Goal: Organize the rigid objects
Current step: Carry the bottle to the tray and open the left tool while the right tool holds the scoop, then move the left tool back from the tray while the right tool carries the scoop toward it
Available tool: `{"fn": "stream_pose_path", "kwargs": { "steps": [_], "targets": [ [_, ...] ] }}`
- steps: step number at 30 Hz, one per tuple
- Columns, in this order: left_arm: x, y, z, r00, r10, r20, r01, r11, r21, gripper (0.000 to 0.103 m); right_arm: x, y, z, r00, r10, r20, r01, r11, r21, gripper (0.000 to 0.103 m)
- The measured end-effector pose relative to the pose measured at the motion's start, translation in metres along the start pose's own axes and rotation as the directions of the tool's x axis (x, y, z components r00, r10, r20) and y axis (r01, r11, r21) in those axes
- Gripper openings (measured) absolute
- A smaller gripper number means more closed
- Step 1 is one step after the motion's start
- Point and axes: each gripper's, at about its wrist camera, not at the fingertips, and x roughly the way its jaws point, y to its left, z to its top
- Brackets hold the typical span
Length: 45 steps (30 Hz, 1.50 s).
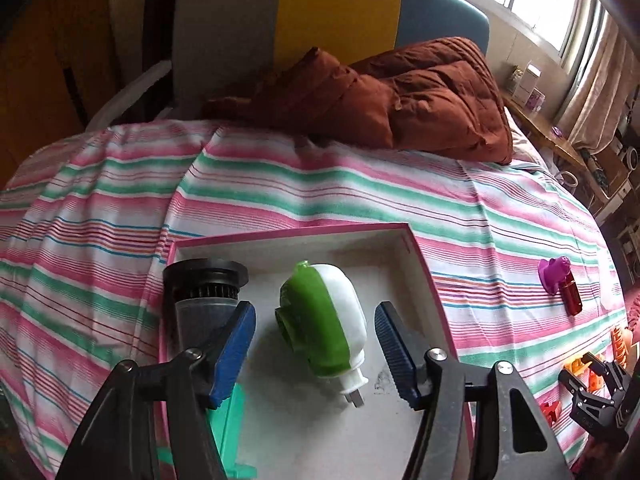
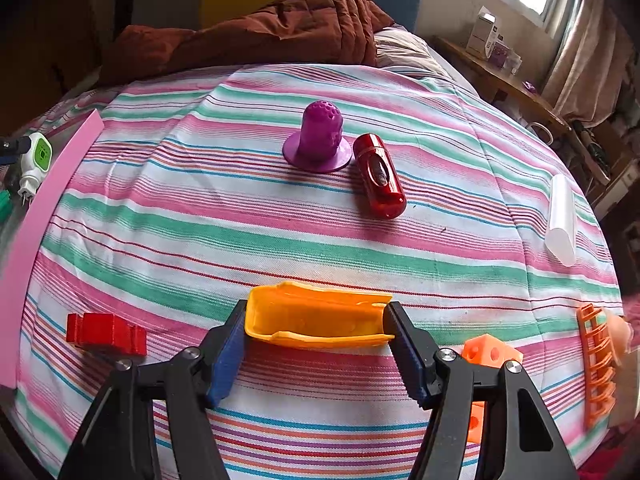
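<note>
In the left wrist view my left gripper [image 1: 316,320] is open over a pink-rimmed white box [image 1: 420,256]. A green and white plug-in device [image 1: 324,320] lies in the box between the fingers, untouched. A black-capped clear cylinder [image 1: 204,288] and a teal piece [image 1: 230,420] also lie in the box. In the right wrist view my right gripper [image 2: 316,324] has its fingers at both ends of a long orange-yellow plastic shell [image 2: 316,316] on the striped bedsheet. A purple perforated cap [image 2: 320,136], a red capsule-shaped case [image 2: 378,176] and a red block [image 2: 106,334] lie on the sheet.
A white tube [image 2: 562,220] lies at the right, with an orange cube [image 2: 490,354] and an orange rack [image 2: 598,364] near the right edge. A brown quilt [image 2: 260,28] is heaped at the bed's far end. A wooden shelf [image 2: 508,80] stands under the window.
</note>
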Motion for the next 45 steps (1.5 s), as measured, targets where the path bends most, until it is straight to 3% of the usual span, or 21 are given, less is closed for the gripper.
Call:
{"fn": "stream_pose_path", "kwargs": {
  "steps": [6,12,19,23,35,45],
  "targets": [
    [-0.047,-0.018,-0.026,0.996,0.002,0.093,-0.006,0.999,0.05,0.063,0.0,0.003,0.0,1.0,-0.016,0.007,0.016,1.0,-0.014,0.067],
    [-0.08,-0.034,-0.069,0.992,-0.026,0.124,0.014,0.995,0.097,0.063,-0.001,0.005,0.0,0.999,-0.029,0.014,0.029,0.999,-0.023,0.067],
    [-0.099,-0.025,-0.111,0.993,-0.024,0.115,0.019,0.999,0.042,0.063,0.0,0.006,-0.001,0.999,-0.038,0.02,0.039,0.999,-0.027,0.067],
    [-0.11,-0.008,-0.13,0.992,0.018,0.122,-0.016,1.0,-0.016,0.063,0.0,0.006,-0.002,0.999,-0.039,0.024,0.04,0.999,-0.024,0.067],
    [-0.135,0.03,-0.158,0.976,0.14,0.166,-0.128,0.988,-0.083,0.063,-0.001,0.01,-0.005,0.998,-0.055,0.038,0.055,0.998,-0.015,0.067],
    [-0.14,0.031,-0.162,0.974,0.14,0.179,-0.128,0.989,-0.076,0.063,-0.002,0.01,-0.007,0.996,-0.071,0.051,0.071,0.997,-0.003,0.067]
  ]
}}
